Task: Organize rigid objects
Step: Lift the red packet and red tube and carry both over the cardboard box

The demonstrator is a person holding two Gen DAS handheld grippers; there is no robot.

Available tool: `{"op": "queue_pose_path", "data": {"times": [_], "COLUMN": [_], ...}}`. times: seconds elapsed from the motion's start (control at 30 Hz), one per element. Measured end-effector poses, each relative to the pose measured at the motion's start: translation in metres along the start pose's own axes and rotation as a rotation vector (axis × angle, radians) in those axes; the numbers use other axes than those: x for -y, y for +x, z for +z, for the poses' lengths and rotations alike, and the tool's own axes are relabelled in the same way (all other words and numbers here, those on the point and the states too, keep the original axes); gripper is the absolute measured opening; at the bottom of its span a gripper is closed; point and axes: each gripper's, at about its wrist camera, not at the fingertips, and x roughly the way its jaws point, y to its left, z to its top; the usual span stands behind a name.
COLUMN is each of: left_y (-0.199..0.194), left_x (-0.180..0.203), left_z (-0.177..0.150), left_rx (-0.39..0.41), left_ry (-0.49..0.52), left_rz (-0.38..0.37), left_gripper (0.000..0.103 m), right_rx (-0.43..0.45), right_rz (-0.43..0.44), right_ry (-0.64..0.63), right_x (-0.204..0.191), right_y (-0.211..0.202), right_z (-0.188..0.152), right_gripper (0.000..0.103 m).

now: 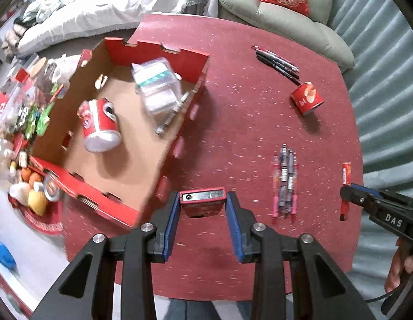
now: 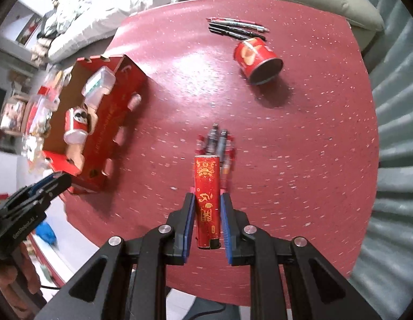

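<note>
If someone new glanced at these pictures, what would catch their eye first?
Each hand-held gripper grips something red over the red table: the left hand-held gripper a small red box, the right hand-held gripper a slim red pack. At the table's left sits a cardboard tray holding a tipped can.

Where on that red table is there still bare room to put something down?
The widest bare stretch of table lies between the cardboard box and the tipped red can. The edge beyond the pen bundle is also bare. The box, holding a can and plastic container, has open floor nearest the camera.
</note>
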Motion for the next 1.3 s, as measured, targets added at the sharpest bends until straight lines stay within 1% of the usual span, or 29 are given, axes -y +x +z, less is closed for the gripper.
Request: {"op": "queue_pose_path", "data": {"times": [0.17, 0.27, 0.47, 0.63, 0.8, 1.03, 1.3], "left_y": [-0.007, -0.011, -0.015, -0.009, 0.001, 0.017, 0.039], "left_x": [-0.045, -0.075, -0.125, -0.153, -0.17, -0.177, -0.175], "left_z": [0.006, 0.009, 0.012, 0.013, 0.015, 0.027, 0.048], "left_rx": [0.019, 0.039, 0.067, 0.068, 0.049, 0.04, 0.021], "left_ry": [0.016, -0.003, -0.081, -0.122, -0.147, -0.15, -0.129], "left_rz": [0.016, 0.033, 0.056, 0.068, 0.075, 0.074, 0.081], "left_gripper": [0.037, 0.037, 0.037, 0.037, 0.037, 0.037, 0.037], "right_rx": [0.025, 0.032, 0.037, 0.013, -0.012, -0.054, -0.091], "right_rz": [0.006, 0.026, 0.044, 0.064, 0.086, 0.085, 0.069], "right_ry": [0.014, 0.01, -0.085, -0.183, -0.24, -0.262, -0.225], "right_x": [-0.047, -0.077, -0.143, -0.198, -0.236, -0.258, -0.258], "right_y": [-0.003, -0.003, -0.001, 0.012, 0.028, 0.051, 0.073], "right_z": [0.0, 0.006, 0.025, 0.039, 0.049, 0.063, 0.079], "right_gripper": [0.02, 0.02, 0.02, 0.02, 0.02, 0.02, 0.02]}}
